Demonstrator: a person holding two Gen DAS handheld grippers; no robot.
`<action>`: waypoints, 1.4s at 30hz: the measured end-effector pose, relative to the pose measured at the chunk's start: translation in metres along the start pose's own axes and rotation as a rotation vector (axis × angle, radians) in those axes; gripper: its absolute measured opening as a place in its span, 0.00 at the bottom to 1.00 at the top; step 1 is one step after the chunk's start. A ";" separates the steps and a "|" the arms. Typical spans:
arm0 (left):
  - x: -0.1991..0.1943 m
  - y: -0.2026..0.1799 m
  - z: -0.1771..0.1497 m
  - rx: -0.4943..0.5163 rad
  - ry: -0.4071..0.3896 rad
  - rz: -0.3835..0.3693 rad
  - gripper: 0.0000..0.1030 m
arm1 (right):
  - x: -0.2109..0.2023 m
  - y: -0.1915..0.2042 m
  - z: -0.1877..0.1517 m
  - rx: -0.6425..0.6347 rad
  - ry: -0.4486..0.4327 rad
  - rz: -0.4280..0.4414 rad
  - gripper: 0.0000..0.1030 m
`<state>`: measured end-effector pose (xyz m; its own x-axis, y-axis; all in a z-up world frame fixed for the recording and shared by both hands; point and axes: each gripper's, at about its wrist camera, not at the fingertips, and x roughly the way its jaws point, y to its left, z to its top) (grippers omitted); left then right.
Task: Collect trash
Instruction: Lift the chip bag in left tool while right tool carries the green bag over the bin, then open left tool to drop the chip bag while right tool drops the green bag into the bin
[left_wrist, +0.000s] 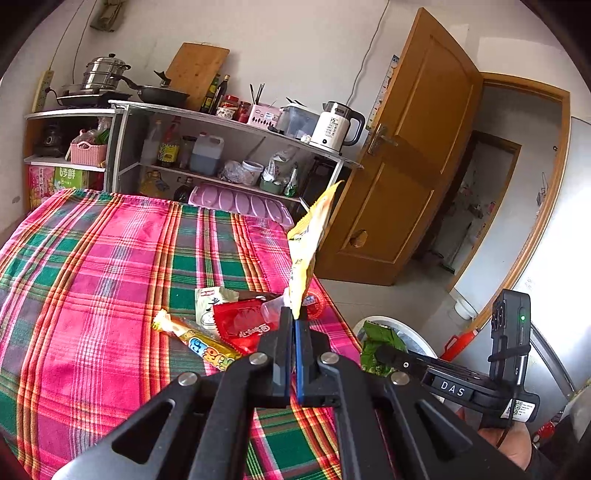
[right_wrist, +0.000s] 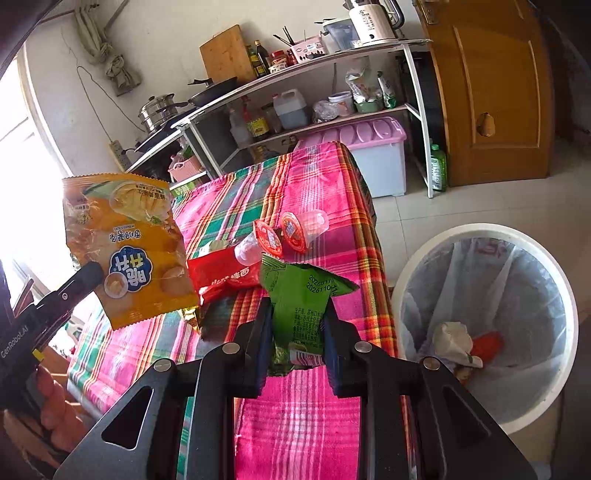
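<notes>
My left gripper (left_wrist: 294, 320) is shut on a yellow snack wrapper (left_wrist: 309, 243) and holds it upright above the plaid table; the wrapper also shows in the right wrist view (right_wrist: 125, 251). My right gripper (right_wrist: 298, 308) is shut on a green wrapper (right_wrist: 301, 306), held over the table's right edge; the green wrapper shows in the left wrist view (left_wrist: 376, 345). On the tablecloth (left_wrist: 92, 280) lie a red packet (left_wrist: 242, 323), a long yellow candy wrapper (left_wrist: 195, 341), a white packet (left_wrist: 210, 301) and two jelly cups (right_wrist: 295, 230). A white bin (right_wrist: 495, 325) with a plastic liner stands on the floor at the right, holding some trash.
A shelf unit (left_wrist: 229, 147) with bottles, pans and a kettle (left_wrist: 336, 127) stands behind the table. A pink-lidded storage box (right_wrist: 373, 155) sits by it. A wooden door (left_wrist: 410, 155) stands open at the right.
</notes>
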<state>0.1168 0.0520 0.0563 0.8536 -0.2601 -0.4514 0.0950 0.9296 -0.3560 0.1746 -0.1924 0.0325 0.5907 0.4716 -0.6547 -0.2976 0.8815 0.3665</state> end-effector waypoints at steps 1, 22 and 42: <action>0.003 -0.004 0.001 0.003 0.005 -0.007 0.01 | -0.003 -0.003 0.000 0.004 -0.005 -0.004 0.25; 0.107 -0.110 -0.025 0.152 0.201 -0.170 0.01 | -0.042 -0.110 -0.007 0.163 -0.063 -0.163 0.25; 0.172 -0.145 -0.051 0.151 0.363 -0.202 0.03 | -0.025 -0.164 -0.012 0.257 -0.017 -0.221 0.46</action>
<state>0.2243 -0.1412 -0.0111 0.5773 -0.4906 -0.6528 0.3388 0.8712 -0.3552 0.1992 -0.3484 -0.0190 0.6331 0.2676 -0.7264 0.0362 0.9271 0.3731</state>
